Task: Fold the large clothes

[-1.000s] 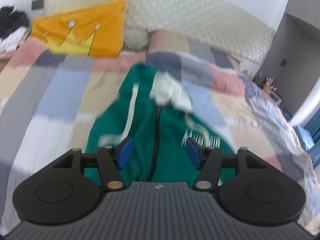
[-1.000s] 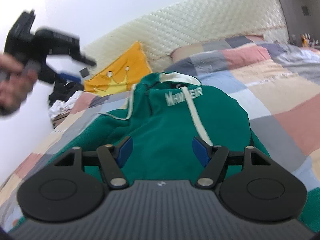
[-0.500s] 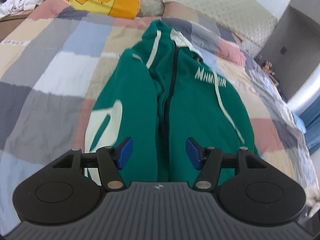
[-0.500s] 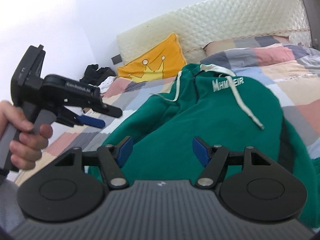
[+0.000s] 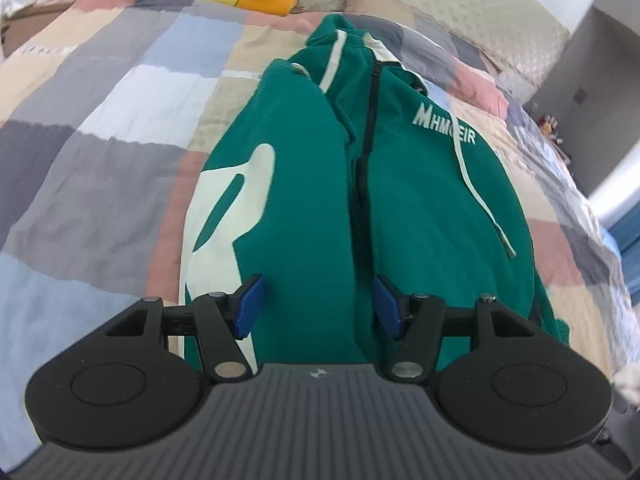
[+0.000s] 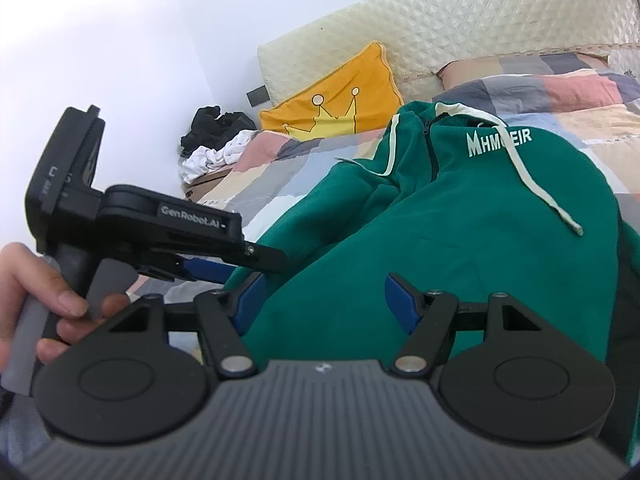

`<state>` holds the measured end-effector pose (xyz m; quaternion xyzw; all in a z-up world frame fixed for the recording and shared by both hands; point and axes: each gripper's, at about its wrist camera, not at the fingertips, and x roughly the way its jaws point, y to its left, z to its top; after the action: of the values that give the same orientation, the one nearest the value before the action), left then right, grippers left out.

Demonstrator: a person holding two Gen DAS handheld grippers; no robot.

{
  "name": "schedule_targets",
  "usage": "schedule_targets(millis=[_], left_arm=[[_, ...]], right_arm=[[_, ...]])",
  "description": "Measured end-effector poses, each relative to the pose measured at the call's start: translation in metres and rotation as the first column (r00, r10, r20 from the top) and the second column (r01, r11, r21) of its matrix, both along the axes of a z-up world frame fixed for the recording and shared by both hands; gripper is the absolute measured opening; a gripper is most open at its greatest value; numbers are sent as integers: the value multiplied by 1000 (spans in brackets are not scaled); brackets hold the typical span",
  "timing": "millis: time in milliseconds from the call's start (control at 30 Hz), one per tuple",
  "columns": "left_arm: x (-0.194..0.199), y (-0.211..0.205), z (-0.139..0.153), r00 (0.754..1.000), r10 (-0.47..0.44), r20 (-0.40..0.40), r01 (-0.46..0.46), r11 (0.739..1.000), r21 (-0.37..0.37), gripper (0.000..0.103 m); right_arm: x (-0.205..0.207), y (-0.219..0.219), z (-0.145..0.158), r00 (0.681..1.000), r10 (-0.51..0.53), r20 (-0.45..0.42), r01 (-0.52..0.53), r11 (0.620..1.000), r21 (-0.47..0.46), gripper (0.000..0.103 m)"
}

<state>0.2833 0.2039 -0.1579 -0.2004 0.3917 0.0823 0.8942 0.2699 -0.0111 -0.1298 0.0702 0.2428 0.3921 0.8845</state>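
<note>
A green zip hoodie (image 5: pixel 420 216) with white lettering and white drawstrings lies face up on the patchwork quilt (image 5: pixel 100 128), hood toward the headboard. A sleeve with a white patch (image 5: pixel 236 200) rests along its left side. My left gripper (image 5: pixel 316 300) hovers open over the hoodie's lower front, just left of the zip, with nothing between its blue pads. My right gripper (image 6: pixel 324 296) is also open over the green cloth (image 6: pixel 460 248) and holds nothing. In the right wrist view a hand (image 6: pixel 48 300) holds the left gripper (image 6: pixel 240 264), whose tips point at the hoodie's near left edge.
A yellow crown cushion (image 6: pixel 336 100) and a pillow (image 6: pixel 520 68) lean on the quilted headboard (image 6: pixel 460 20). Black and white clothes (image 6: pixel 216 140) are piled beside the bed at the far left. A grey cabinet (image 5: pixel 592 60) stands on the right.
My left gripper has dropped and come closer, from the hood area to the hoodie's lower front. The right gripper has swung so the left gripper now fills its left side. Both stay open.
</note>
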Motion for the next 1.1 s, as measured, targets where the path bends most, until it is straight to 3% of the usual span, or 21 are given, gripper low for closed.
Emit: schedule_targets(millis=[133, 267, 533, 667, 800, 900, 967, 1033, 1100], left_arm=[[-2, 13, -5, 999, 51, -11, -52, 998, -33, 65], [-6, 25, -10, 996, 88, -22, -90, 990, -106, 65], [-6, 23, -10, 996, 90, 2, -89, 990, -110, 65], [-10, 23, -12, 995, 98, -1, -98, 990, -106, 70], [-12, 18, -16, 996, 89, -16, -90, 991, -101, 71], [-13, 13, -20, 997, 69, -28, -72, 993, -94, 71], [-13, 8, -24, 998, 50, -35, -53, 994, -96, 71], [-13, 2, -25, 999, 35, -36, -38, 996, -80, 73], [-14, -4, -27, 999, 21, -39, -23, 998, -52, 74]], right_arm=[[0, 12, -5, 1000, 27, -4, -27, 999, -32, 89], [-3, 26, -13, 998, 57, 11, -56, 994, -94, 93], [-2, 47, -31, 995, 101, 9, -97, 975, -201, 96], [-8, 56, -35, 992, 122, 16, -113, 956, -271, 94], [-17, 56, -35, 989, 139, 47, -118, 943, -311, 73], [-15, 47, -29, 993, 113, 38, -96, 950, -298, 45], [-9, 38, -25, 995, 102, 5, -97, 962, -254, 33], [-9, 31, -19, 996, 91, -1, -89, 970, -227, 10], [-11, 25, -12, 997, 70, 16, -65, 975, -211, 10]])
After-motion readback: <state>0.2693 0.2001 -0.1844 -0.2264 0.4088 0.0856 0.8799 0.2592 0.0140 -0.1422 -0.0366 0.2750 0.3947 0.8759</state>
